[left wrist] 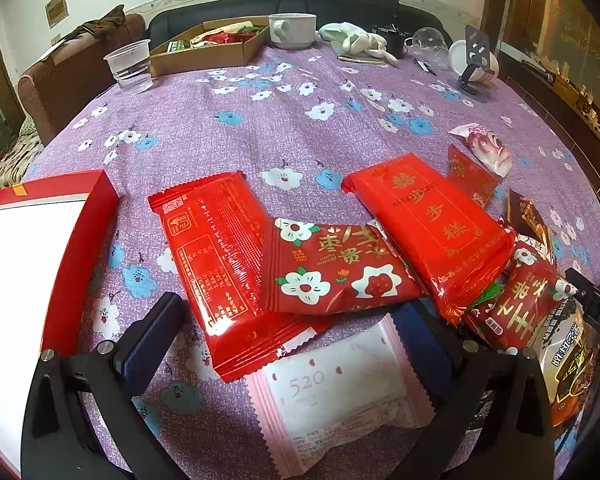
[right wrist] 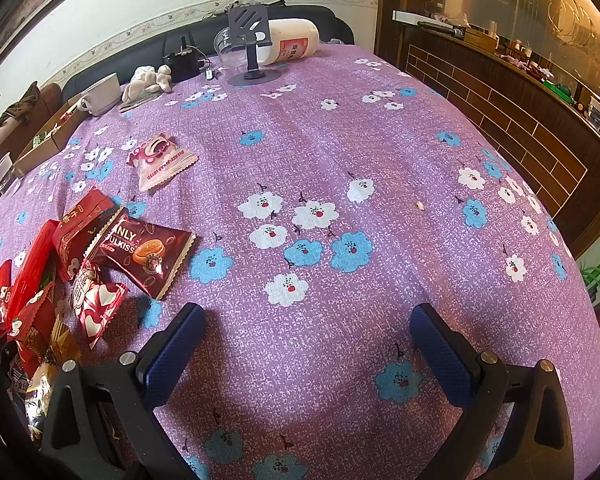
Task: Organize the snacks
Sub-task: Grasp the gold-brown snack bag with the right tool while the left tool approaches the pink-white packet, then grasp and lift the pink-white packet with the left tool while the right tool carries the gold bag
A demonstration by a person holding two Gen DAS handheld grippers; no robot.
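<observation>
In the left wrist view my left gripper [left wrist: 288, 320] is open just above a pile of snacks on the purple flowered tablecloth [left wrist: 260, 128]. A pale pink "520" packet [left wrist: 340, 392] lies between its fingers, partly under a long red packet [left wrist: 216, 264] and a red flowered packet [left wrist: 336, 268]. Another red packet [left wrist: 432, 224] lies to the right. An open red box with a white inside [left wrist: 32, 272] sits at the left. In the right wrist view my right gripper [right wrist: 304, 344] is open and empty over bare cloth; a brown biscuit packet [right wrist: 148, 252] and a red-and-white packet [right wrist: 96, 304] lie to its left.
A pink bear packet [right wrist: 160, 162] lies apart from the pile. At the far side stand a cardboard box [left wrist: 208, 46], a plastic cup [left wrist: 130, 66], a white mug [left wrist: 292, 30], a phone stand [right wrist: 252, 44] and a tipped white jar [right wrist: 292, 40]. A wooden counter [right wrist: 500, 112] runs along the right.
</observation>
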